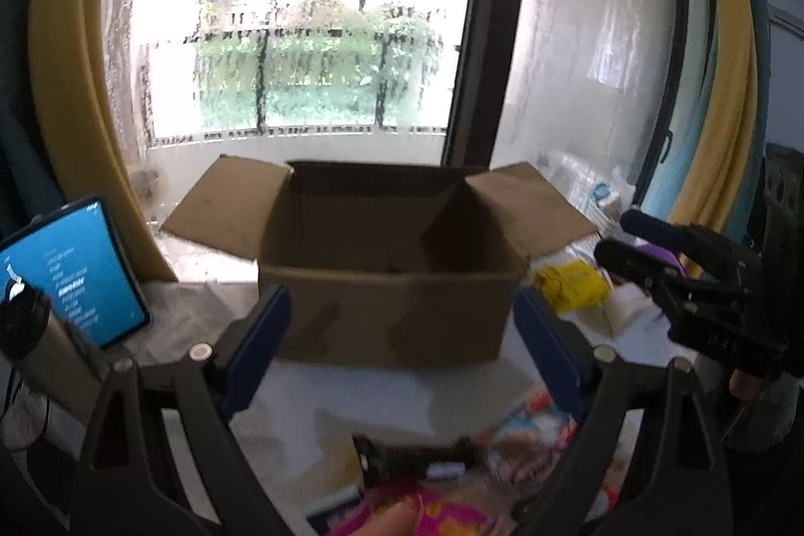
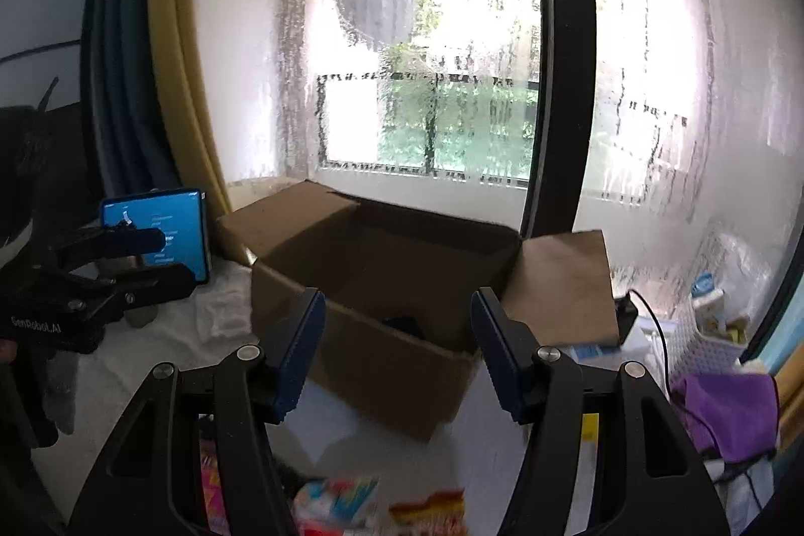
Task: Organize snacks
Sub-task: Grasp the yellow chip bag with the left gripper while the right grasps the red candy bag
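An open cardboard box (image 1: 387,285) stands on the white table in front of the window; it also shows in the right wrist view (image 2: 392,300), with a dark item inside (image 2: 404,325). Colourful snack packets (image 1: 527,435) lie near the table's front, blurred, and show in the right wrist view (image 2: 336,501). My left gripper (image 1: 402,350) is open and empty, before the box. My right gripper (image 2: 397,345) is open and empty, before the box's near corner. The right gripper shows at the right of the left wrist view (image 1: 668,254).
A phone with a blue screen (image 1: 75,270) stands at the left. A yellow packet (image 1: 573,285) lies right of the box. A white basket (image 2: 703,335) and purple cloth (image 2: 723,410) sit at the right. Curtains and the window are behind.
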A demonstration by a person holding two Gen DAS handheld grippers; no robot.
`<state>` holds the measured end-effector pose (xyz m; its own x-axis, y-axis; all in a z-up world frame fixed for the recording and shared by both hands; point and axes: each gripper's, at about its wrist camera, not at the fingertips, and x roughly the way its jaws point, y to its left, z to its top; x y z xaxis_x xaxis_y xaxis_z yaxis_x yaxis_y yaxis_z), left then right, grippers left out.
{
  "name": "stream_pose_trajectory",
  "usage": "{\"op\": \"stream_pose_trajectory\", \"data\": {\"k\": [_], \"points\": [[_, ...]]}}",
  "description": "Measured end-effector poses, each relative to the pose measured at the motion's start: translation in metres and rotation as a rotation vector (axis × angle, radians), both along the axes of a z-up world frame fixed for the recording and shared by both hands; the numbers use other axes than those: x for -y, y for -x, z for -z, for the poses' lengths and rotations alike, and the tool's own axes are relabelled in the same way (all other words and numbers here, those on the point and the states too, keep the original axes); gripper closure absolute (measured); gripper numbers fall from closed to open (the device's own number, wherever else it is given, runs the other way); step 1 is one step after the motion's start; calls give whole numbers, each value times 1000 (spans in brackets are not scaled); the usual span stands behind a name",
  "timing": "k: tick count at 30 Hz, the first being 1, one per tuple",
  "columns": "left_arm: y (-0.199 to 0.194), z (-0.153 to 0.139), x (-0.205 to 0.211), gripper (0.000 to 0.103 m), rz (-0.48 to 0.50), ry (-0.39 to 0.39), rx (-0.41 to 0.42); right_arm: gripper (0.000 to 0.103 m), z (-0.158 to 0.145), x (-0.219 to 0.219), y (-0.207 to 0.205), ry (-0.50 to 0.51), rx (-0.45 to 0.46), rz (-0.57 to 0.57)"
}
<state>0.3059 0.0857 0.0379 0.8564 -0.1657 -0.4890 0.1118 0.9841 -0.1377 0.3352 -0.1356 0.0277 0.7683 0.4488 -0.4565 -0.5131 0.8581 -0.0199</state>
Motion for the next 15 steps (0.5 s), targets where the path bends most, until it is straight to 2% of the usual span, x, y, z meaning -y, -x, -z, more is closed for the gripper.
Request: {"op": "stream_pose_trajectory", "data": {"k": [7, 15], "points": [[53, 18, 12, 12, 1, 46, -40, 39, 12, 16, 44, -8, -43, -4], [93, 44, 34, 12, 17, 86, -108, 39, 33, 29, 89, 8, -91, -12]]}}
